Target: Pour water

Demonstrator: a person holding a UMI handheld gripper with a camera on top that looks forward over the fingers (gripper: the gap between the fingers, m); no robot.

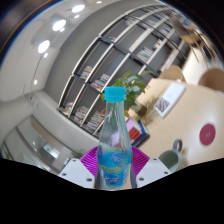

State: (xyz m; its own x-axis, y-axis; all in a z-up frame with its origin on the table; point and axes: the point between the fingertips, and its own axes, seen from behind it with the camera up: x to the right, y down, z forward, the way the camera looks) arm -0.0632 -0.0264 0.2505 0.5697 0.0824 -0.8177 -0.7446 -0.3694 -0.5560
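So far, the gripper (pixel 113 172) is clamped on the water bottle (pixel 114 140), held up straight with its blue cap (pixel 115 93) on. No pouring yet.

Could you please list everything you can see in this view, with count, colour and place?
bottle: one, clear with a light blue cap and blue label, upright between the gripper's fingers
shelves: one long run, grey, holding rows of books or files, far behind the bottle
plant: one, green, behind the bottle's cap
table: one, light-coloured, beyond the plant, to the right of the bottle
ceiling lights: several, white, above the shelves
round object: one, pink-red, to the right of the bottle; what it is cannot be told
gripper: one, purple pads, both fingers pressed on the bottle's lower part
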